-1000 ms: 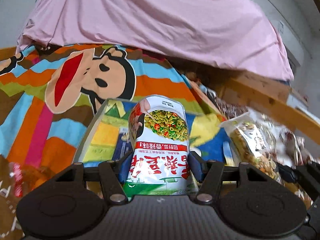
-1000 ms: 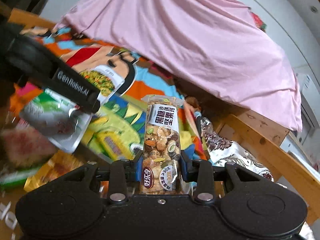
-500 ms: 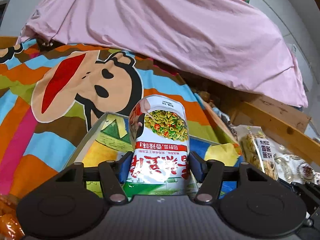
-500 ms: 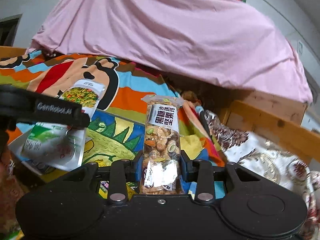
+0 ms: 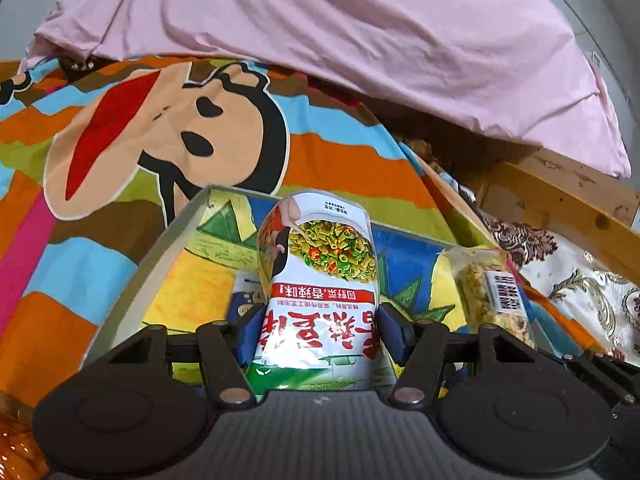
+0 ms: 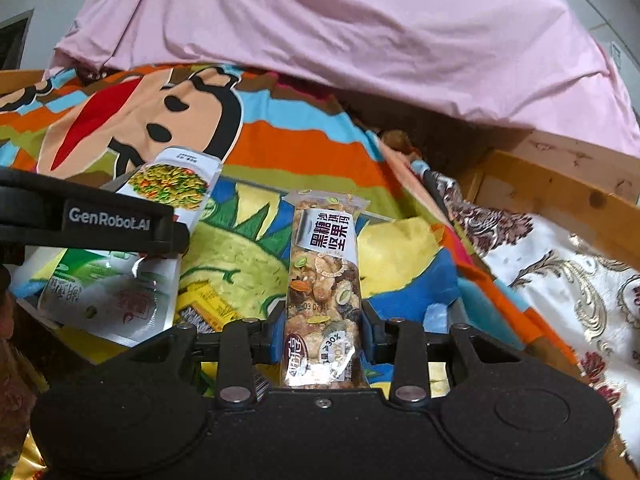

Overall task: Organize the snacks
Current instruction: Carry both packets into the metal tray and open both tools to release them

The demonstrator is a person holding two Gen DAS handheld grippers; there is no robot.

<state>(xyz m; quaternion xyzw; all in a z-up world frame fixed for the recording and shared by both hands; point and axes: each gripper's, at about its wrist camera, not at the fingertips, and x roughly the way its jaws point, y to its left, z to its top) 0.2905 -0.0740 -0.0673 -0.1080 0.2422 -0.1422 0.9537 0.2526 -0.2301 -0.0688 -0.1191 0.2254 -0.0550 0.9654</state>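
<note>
My left tongs (image 5: 318, 330) clamp the white snack pouch (image 5: 320, 280) and my right tongs (image 6: 322, 334) pinch the nut bar (image 6: 324, 280), both packets upright between the pads as a second ago, though both views have since swung onto the bed so the colourful box (image 5: 176, 232) now sits squarely beneath them. From the right wrist the left tongs and pouch lie at nine o'clock, partly covering the box; from the left wrist the nut bar shows at three o'clock. Beyond, at twelve, a cartoon-face striped blanket (image 5: 320, 152) runs under a pink sheet (image 5: 360, 28), with a wooden bed frame (image 6: 560, 184) at two.
</note>
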